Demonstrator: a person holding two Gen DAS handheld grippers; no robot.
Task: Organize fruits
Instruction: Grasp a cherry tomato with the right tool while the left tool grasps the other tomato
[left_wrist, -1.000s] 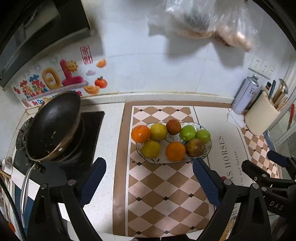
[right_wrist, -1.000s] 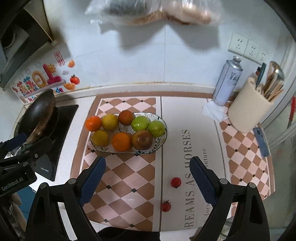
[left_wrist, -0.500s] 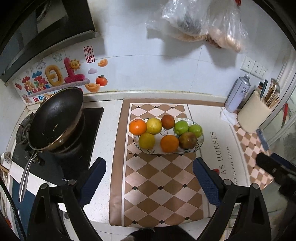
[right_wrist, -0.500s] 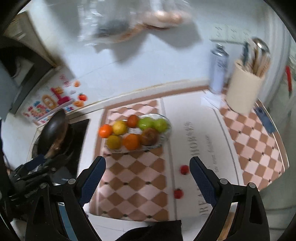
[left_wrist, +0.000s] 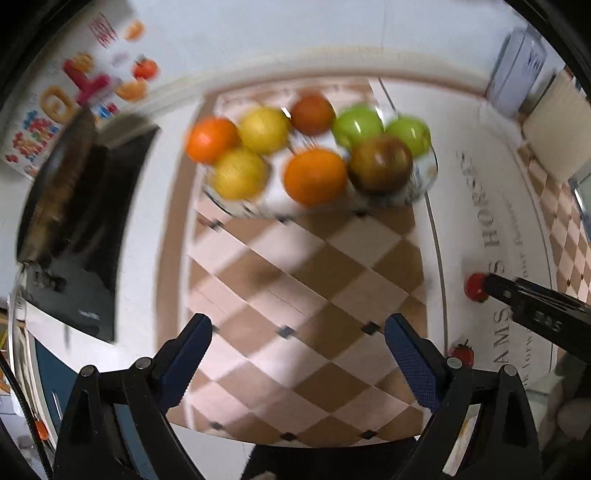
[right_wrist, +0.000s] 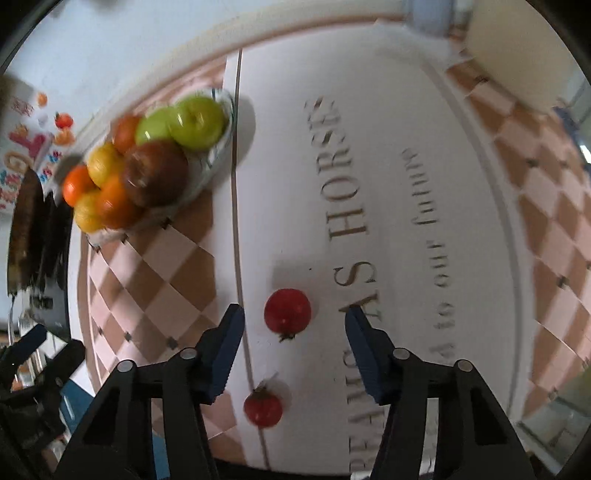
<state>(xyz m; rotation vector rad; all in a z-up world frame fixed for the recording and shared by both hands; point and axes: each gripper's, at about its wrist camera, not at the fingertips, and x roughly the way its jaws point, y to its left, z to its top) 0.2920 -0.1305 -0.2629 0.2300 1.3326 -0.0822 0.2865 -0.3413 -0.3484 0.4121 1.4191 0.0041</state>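
Right wrist view showed your right claw (right_wrist: 293, 325) spread wide and low over the table (right_wrist: 406, 221), holding nothing, with a small red tomato (right_wrist: 287, 311) lying between its two blue-padded fingers (right_wrist: 229, 347) but touching neither. A second, smaller tomato (right_wrist: 263, 408) lay nearer to you on the same white mat, close beside the mat's thin brown border line and apart from the first. Farther off to the left stood the fruit plate (right_wrist: 218, 147), heaped with two green apples (right_wrist: 199, 120), a dark reddish-brown apple (right_wrist: 155, 173), oranges (right_wrist: 116, 205) and yellow lemons (right_wrist: 103, 162), all blurred. In the left wrist view your left claw (left_wrist: 297, 354) was also wide apart and empty, hovering above the brown-and-pink checkered mat (left_wrist: 303, 288), with the plate (left_wrist: 424, 184) beyond it across the mat. There you could see the tip of the right claw reaching in from the right edge and partly covering the first tomato (left_wrist: 474, 288), while the second tomato (left_wrist: 461, 352) peeked out just behind the left claw's right finger. A dark frying pan (left_wrist: 62, 184) sat on the black stove (left_wrist: 85, 288) at the left, and a pale utensil holder (left_wrist: 554, 129) stood at the far right near the wall.
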